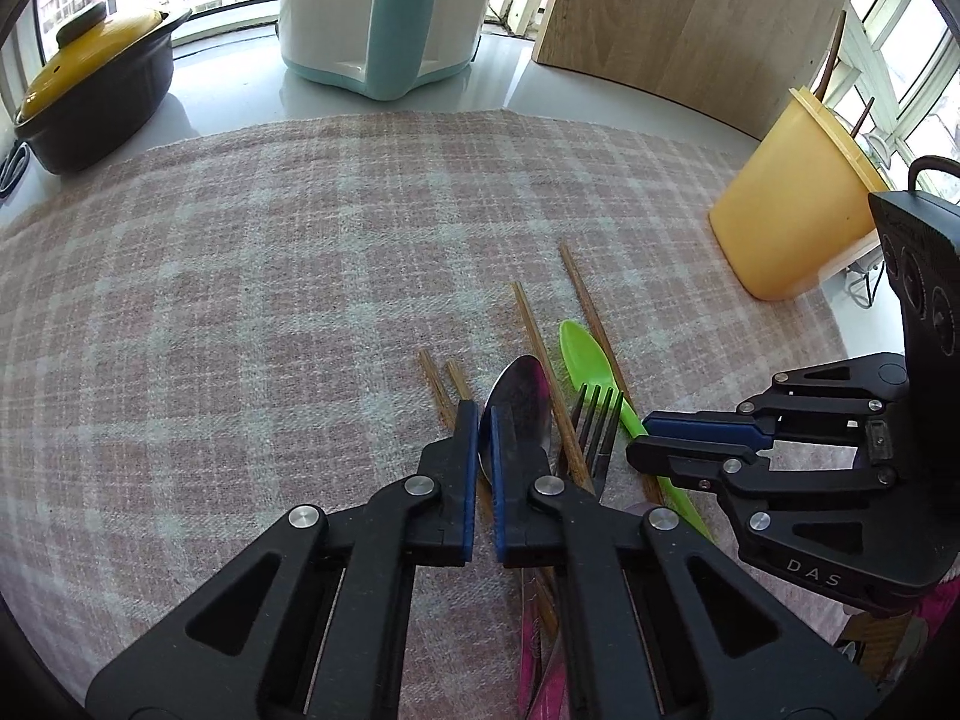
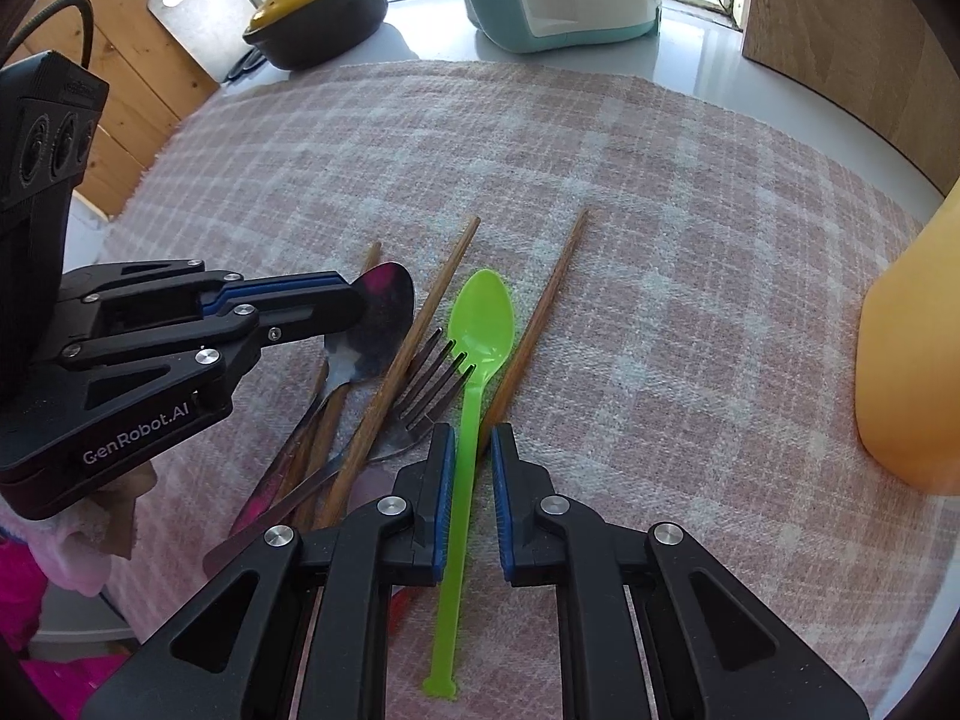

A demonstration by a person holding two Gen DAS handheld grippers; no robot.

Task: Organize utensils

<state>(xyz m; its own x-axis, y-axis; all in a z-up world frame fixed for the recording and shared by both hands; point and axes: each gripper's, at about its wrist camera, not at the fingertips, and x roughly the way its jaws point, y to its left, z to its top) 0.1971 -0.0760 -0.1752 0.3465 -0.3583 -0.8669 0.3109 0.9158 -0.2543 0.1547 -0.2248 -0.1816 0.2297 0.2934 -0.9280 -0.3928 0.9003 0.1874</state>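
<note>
A pile of utensils lies on the pink checked cloth (image 1: 270,270). My left gripper (image 1: 482,417) is shut on the edge of the metal spoon's (image 1: 522,390) bowl. From the right wrist view the left gripper (image 2: 357,303) pinches the metal spoon (image 2: 387,315) from the left. My right gripper (image 2: 472,438) straddles the green plastic spoon's (image 2: 483,318) handle, which lies on the cloth. The handle rests against the left pad, with a gap to the right pad. A metal fork (image 2: 432,378) and several wooden chopsticks (image 2: 420,324) lie between the spoons.
A yellow cup (image 1: 792,210) holding chopsticks stands at the cloth's right edge. Behind the cloth are a black pot with a yellow lid (image 1: 90,90), a white and teal appliance (image 1: 384,12) and a wooden board (image 1: 690,18). The cloth's left half is bare.
</note>
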